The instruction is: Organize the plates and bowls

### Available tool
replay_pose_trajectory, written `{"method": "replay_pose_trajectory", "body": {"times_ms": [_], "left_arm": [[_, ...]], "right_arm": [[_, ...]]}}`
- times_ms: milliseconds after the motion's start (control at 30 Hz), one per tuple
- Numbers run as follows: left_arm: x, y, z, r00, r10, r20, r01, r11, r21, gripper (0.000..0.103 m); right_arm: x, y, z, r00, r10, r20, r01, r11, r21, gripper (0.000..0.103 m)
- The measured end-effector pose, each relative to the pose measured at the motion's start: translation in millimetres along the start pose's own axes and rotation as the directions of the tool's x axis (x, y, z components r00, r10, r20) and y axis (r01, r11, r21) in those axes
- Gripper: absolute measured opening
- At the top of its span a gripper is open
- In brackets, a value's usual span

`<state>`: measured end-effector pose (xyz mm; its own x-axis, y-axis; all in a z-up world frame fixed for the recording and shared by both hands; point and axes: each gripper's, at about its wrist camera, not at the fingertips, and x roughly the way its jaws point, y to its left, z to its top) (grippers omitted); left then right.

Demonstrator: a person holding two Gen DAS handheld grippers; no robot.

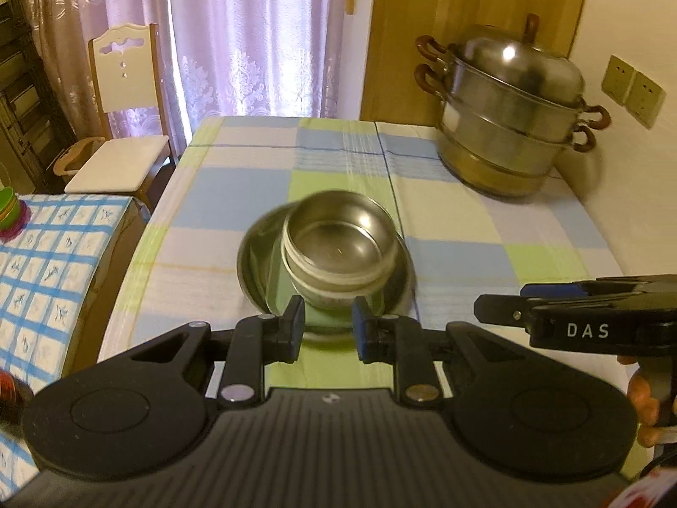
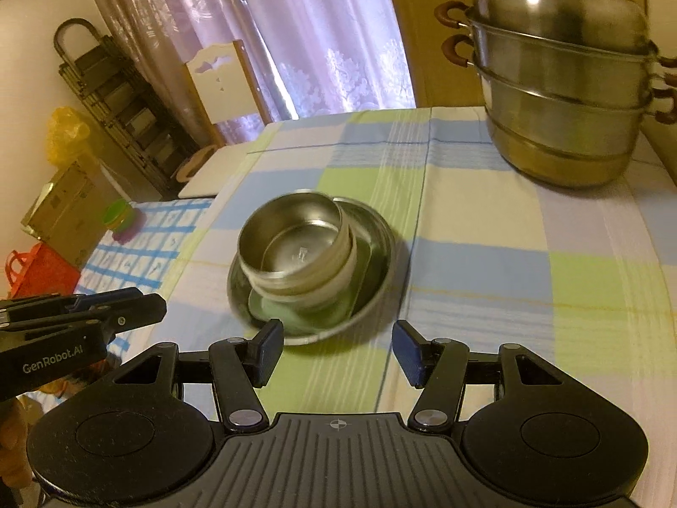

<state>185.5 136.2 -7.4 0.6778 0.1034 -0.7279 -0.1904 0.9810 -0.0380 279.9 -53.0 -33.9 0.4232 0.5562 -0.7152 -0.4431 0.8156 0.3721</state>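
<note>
A steel bowl (image 1: 340, 243) sits nested on lighter bowls, all stacked in a wide steel plate (image 1: 254, 271) at the middle of the checked table. The stack also shows in the right wrist view (image 2: 292, 245), on the steel plate (image 2: 376, 249). My left gripper (image 1: 328, 321) is open and empty, its fingertips at the near rim of the plate. My right gripper (image 2: 336, 349) is open and empty, just short of the plate's near edge. Each gripper shows in the other's view, the right one (image 1: 499, 311) and the left one (image 2: 139, 309).
A tall steel steamer pot (image 1: 512, 114) stands at the table's far right by the wall. A white chair (image 1: 122, 127) stands at the far left. A lower table with a blue grid cloth (image 1: 46, 262) and green cups (image 1: 8, 211) lies to the left.
</note>
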Motion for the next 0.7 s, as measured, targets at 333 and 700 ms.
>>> {"method": "replay_pose_trajectory", "body": {"times_ms": [333,700], "left_arm": [[-46.9,-42.7,-55.5,0.999,0.015,-0.035,-0.016,0.999,-0.039,0.021],[-87.4,-84.9,-104.9,0.999,0.011,-0.041,-0.012,0.999,-0.043,0.021]], "right_arm": [[-55.6,-13.6,-56.2,1.000,0.003,0.003,-0.003,1.000,-0.015,0.057],[-110.1,-18.1,-108.7,1.000,0.012,0.020,-0.011,0.998,-0.055,0.057]]}}
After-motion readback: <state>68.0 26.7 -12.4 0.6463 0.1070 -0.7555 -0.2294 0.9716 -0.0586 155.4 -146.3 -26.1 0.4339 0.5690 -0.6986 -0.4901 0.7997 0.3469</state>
